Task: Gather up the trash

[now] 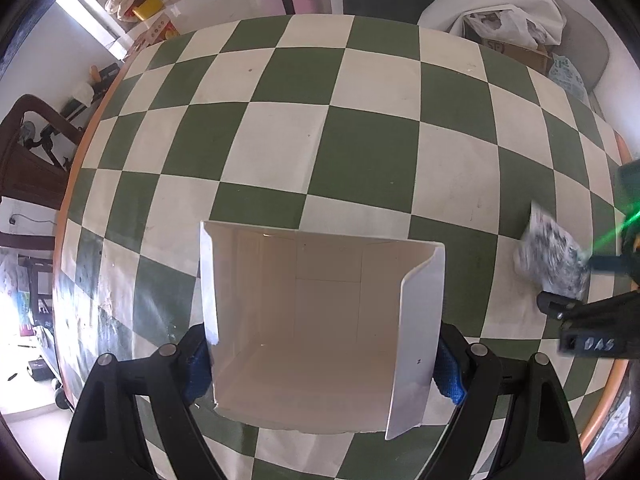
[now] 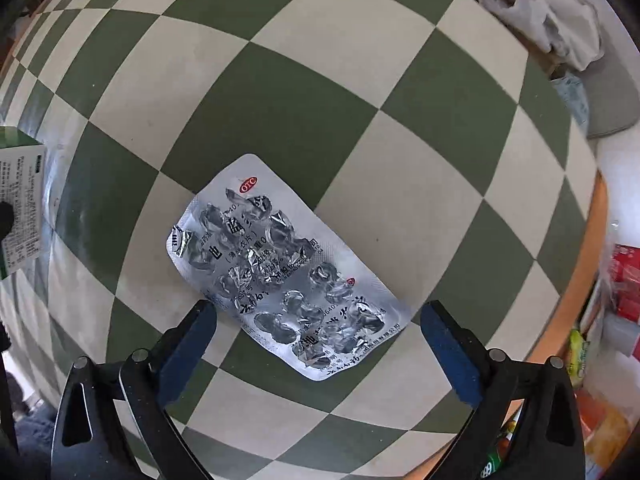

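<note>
My left gripper [image 1: 322, 356] is shut on an open white carton [image 1: 320, 312], with its blue pads pressed against the two side walls. The carton's mouth faces the camera, and nothing shows inside. A crumpled silver blister pack [image 2: 280, 268] lies flat on the green-and-white checked table [image 2: 304, 92]. My right gripper [image 2: 318, 316] hangs open just over its near end, one finger on each side, pads clear of the foil. The left wrist view shows the pack [image 1: 552, 256] and right gripper [image 1: 576, 284] at the far right. The right wrist view shows a printed carton [image 2: 22, 208] at the left edge.
The round table has an orange rim [image 1: 608, 396]. White bags and a cardboard box [image 1: 500, 28] are piled on a seat beyond the far right edge. A dark wooden chair [image 1: 28, 152] stands to the left. Colourful packets [image 2: 624, 280] sit past the right rim.
</note>
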A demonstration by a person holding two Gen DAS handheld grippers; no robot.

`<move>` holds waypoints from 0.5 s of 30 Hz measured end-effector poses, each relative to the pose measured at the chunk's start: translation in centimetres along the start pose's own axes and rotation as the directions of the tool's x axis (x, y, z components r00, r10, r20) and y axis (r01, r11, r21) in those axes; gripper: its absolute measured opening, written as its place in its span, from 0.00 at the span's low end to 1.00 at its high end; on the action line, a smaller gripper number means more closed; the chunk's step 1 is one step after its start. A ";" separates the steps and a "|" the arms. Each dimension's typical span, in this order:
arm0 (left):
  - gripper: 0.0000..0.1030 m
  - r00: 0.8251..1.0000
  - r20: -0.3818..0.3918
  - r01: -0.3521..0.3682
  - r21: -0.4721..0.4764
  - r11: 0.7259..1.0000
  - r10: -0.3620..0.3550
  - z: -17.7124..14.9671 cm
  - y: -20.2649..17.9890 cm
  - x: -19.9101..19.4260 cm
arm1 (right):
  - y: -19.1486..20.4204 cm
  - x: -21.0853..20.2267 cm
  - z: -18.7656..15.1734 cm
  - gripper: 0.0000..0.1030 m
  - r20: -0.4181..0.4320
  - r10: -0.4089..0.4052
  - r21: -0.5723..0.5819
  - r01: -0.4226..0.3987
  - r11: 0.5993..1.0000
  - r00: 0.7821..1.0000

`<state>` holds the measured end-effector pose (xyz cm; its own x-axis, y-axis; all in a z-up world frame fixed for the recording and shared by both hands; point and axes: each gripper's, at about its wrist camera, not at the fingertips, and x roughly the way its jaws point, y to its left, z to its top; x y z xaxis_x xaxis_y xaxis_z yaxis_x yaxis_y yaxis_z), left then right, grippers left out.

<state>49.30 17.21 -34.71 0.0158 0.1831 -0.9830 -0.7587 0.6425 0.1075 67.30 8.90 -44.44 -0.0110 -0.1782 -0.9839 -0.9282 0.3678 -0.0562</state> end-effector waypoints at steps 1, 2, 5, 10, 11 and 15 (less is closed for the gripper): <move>0.83 1.000 0.001 -0.002 0.002 1.000 0.002 0.0 0.0 0.1 | -0.7 0.1 0.0 0.85 -0.014 0.047 0.050 -0.046 0.998 0.999; 0.83 1.000 0.001 -0.003 0.005 1.000 0.003 0.0 0.0 0.1 | -1.4 0.0 0.0 0.74 -0.008 0.085 0.111 -0.083 0.990 0.996; 0.83 1.000 -0.003 -0.001 0.010 1.000 0.001 -0.1 0.2 0.3 | -2.4 -0.4 -0.8 0.70 0.020 0.155 0.225 -0.156 0.962 0.988; 0.83 1.000 -0.003 -0.021 0.008 1.000 0.021 -0.2 0.9 0.5 | -2.2 -1.0 -2.8 0.77 0.053 0.358 0.318 -0.356 0.879 0.932; 0.83 1.000 -0.004 -0.026 0.006 1.000 0.026 -0.2 1.1 0.6 | -2.2 -1.5 -2.8 0.88 0.068 0.310 0.310 -0.315 0.897 0.948; 0.83 0.999 -0.005 -0.039 0.004 0.999 0.039 0.0 1.5 1.0 | -2.1 -2.5 -1.5 0.93 0.128 0.169 0.267 -0.198 0.943 0.977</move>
<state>48.20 18.34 -35.53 -0.0172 0.2044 -0.9787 -0.7562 0.6377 0.1465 68.67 7.21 -41.56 -0.1196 0.0046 -0.9928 -0.7743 0.6255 0.0962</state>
